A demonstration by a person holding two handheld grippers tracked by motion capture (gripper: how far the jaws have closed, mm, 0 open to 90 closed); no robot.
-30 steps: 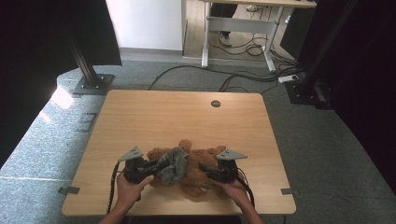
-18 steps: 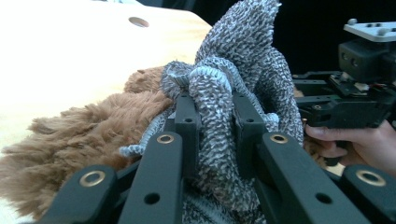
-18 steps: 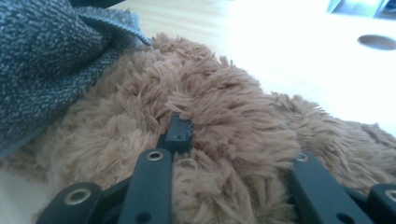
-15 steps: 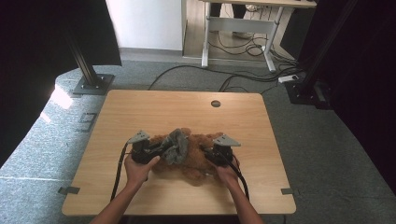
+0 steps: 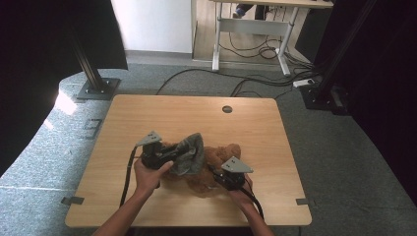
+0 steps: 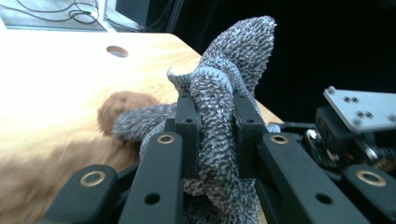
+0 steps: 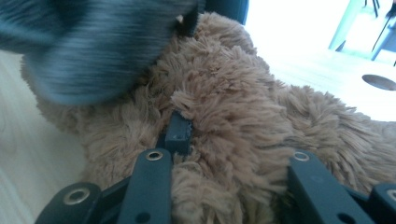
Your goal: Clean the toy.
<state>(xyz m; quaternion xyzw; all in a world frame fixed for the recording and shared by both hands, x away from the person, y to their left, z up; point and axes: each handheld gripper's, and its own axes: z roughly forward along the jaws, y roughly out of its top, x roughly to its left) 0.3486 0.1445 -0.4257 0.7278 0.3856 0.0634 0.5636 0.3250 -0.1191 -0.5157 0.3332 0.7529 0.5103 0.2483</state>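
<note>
A brown plush bear (image 5: 221,156) lies on the wooden table (image 5: 196,115), nearer the front edge. A grey knitted cloth (image 5: 191,151) covers its left part and is pulled up into a peak. My left gripper (image 5: 176,154) is shut on a fold of this grey knit (image 6: 233,51), which bunches between its jaws (image 6: 215,107); brown fur (image 6: 123,105) shows behind. My right gripper (image 5: 215,172) sits at the bear's right side. Its jaws (image 7: 229,140) have just been closing and now press into the bear's fur (image 7: 233,84), with the grey knit (image 7: 102,46) blurred above.
A round cable hole (image 5: 226,109) sits near the table's far edge. Beyond the table stand a white desk frame (image 5: 248,29), floor cables (image 5: 255,83) and two black stand bases (image 5: 96,88) (image 5: 322,96). A cable trails from each gripper toward the person.
Both hands have moved farther onto the table. The left gripper has risen and drawn the grey knit up off the bear. The right gripper has settled against the bear's side.
</note>
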